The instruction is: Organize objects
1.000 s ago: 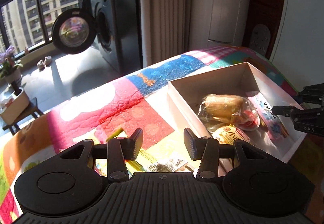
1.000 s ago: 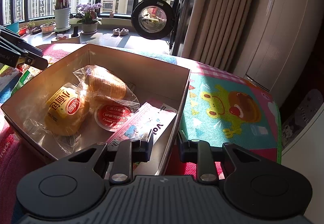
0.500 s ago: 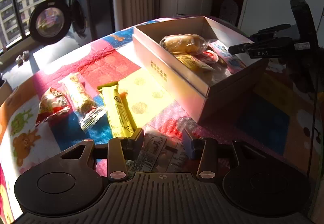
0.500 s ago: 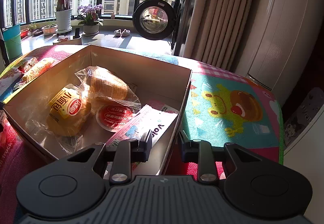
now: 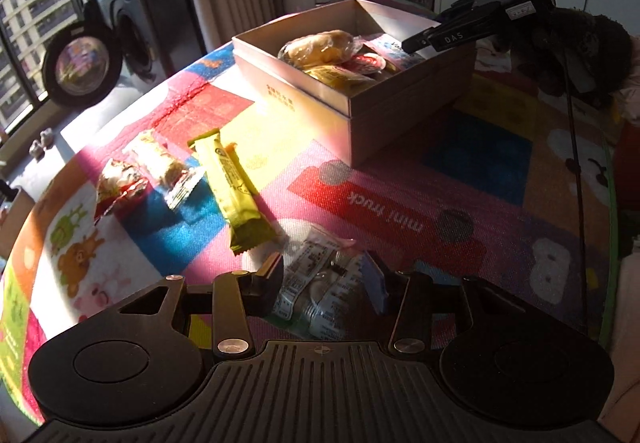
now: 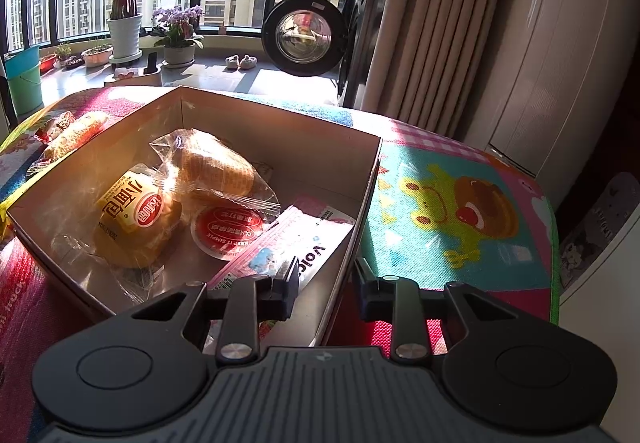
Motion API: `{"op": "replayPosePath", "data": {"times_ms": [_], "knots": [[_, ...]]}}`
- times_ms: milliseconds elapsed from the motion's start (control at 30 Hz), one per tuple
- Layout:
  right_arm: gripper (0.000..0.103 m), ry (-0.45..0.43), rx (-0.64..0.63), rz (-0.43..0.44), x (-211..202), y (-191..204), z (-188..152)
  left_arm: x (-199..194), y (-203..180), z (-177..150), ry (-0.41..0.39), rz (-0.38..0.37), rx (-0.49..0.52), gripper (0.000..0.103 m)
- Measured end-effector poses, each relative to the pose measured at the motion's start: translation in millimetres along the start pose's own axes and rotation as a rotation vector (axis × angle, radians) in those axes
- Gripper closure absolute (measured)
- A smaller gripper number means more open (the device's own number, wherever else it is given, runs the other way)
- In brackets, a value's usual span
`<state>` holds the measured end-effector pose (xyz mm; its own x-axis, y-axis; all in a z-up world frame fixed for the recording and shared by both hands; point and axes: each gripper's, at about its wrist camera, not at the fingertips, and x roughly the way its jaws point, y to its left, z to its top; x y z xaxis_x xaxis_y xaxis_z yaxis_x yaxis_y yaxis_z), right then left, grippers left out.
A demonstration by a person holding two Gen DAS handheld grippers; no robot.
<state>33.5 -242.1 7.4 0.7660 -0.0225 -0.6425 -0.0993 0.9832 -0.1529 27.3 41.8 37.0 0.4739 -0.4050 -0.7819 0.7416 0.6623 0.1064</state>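
A shallow cardboard box (image 5: 320, 99) stands on the colourful mat and holds wrapped snacks. In the right wrist view the box (image 6: 280, 123) shows a wrapped bread roll (image 6: 216, 163), a yellow bun packet (image 6: 136, 215), a round red packet (image 6: 228, 227) and a pink-white packet (image 6: 296, 247). My right gripper (image 6: 326, 283) is open and straddles the box's near right wall. My left gripper (image 5: 324, 279) is open, low over the mat, with a clear printed packet (image 5: 324, 283) lying between its fingers. A yellow-green bar (image 5: 234, 187), a clear-wrapped snack (image 5: 160, 163) and a red-wrapped snack (image 5: 118, 183) lie beyond it.
The right gripper (image 5: 424, 39) reaches over the box's far side in the left wrist view, with a dark cable (image 5: 576, 163) hanging beside it. A washing machine door (image 6: 304, 35) and plant pots (image 6: 124, 35) stand by the window. The mat's edge (image 5: 608, 203) curves at the right.
My left gripper has pulled back from the box and dropped over the loose snacks, ending with the printed packet between its fingers. The right gripper has barely moved at the box wall.
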Motion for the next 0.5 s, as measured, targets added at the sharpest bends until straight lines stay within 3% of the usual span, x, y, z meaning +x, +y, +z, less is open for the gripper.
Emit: {"op": "replayPosePath", "data": {"times_ms": [200, 500], "knots": [[0.074, 0.003, -0.004, -0.001, -1, 1, 0, 3, -5, -4, 0.016, -0.009, -0.003, 0.054], [0.074, 0.004, -0.002, 0.002, -1, 0, 0, -6, -20, -5, 0.039, -0.013, 0.120, 0.054]]}}
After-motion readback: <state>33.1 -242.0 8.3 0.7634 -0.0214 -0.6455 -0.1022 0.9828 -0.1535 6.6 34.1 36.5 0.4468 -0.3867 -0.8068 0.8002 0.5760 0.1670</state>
